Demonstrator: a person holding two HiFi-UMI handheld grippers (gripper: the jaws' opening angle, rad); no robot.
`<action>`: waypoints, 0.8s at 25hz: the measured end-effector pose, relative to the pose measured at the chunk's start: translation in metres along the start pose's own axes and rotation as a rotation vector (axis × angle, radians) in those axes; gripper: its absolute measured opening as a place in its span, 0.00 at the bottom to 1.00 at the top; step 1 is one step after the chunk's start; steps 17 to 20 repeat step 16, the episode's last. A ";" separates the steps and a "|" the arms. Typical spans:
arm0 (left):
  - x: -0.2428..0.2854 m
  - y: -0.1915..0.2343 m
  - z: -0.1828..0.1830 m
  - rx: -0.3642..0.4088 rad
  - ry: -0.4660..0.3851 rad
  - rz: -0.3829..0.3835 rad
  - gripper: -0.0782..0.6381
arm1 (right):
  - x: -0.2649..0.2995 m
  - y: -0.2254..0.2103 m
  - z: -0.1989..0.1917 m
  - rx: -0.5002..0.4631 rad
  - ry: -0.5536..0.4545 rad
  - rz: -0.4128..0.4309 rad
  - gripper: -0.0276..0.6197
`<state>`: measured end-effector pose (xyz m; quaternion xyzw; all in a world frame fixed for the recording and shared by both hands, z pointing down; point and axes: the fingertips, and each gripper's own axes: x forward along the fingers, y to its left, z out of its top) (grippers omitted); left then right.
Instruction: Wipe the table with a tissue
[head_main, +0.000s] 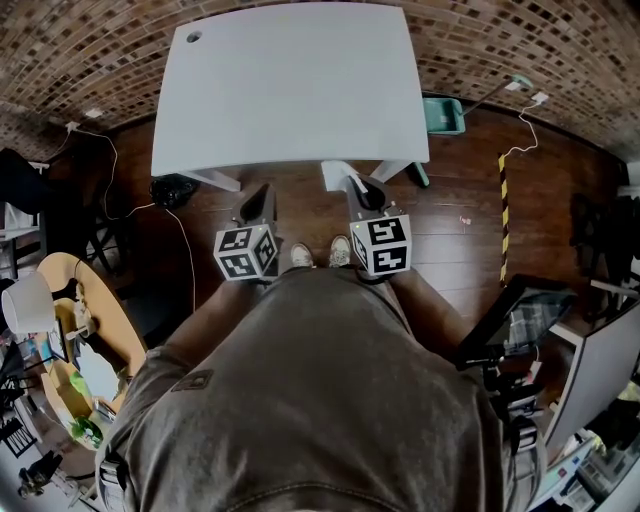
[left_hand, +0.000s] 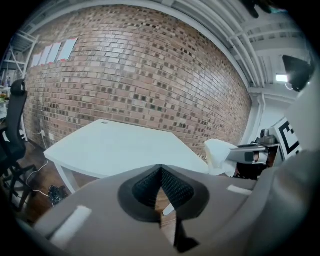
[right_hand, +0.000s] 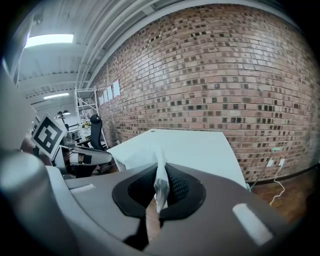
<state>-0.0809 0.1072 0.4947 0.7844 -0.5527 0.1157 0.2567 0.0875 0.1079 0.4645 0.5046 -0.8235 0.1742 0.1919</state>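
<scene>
Your right gripper pinches the tissue between its jaws, and the white sheet stands up from them in a thin fold. Only the right gripper view shows this grip. The left gripper view shows the same tissue from the side, as a loose white bunch in front of the right gripper. Your left gripper has its jaws pressed together, with nothing between them.

The head view shows both grippers low in front of you, just before the near edge of the table and not above it. The table top is white, with a small round hole in the far left corner. Behind it is a brick wall. The floor is dark wood, with cables and a teal bin on it.
</scene>
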 end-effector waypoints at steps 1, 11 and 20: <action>-0.001 0.001 0.000 0.001 0.000 -0.001 0.11 | 0.000 0.001 0.000 -0.001 -0.001 -0.001 0.08; -0.003 0.006 0.000 0.005 0.005 -0.015 0.11 | 0.001 0.007 0.000 -0.001 0.007 -0.009 0.08; -0.003 0.014 0.001 0.002 0.004 -0.009 0.11 | 0.007 0.012 0.000 -0.002 0.009 -0.005 0.08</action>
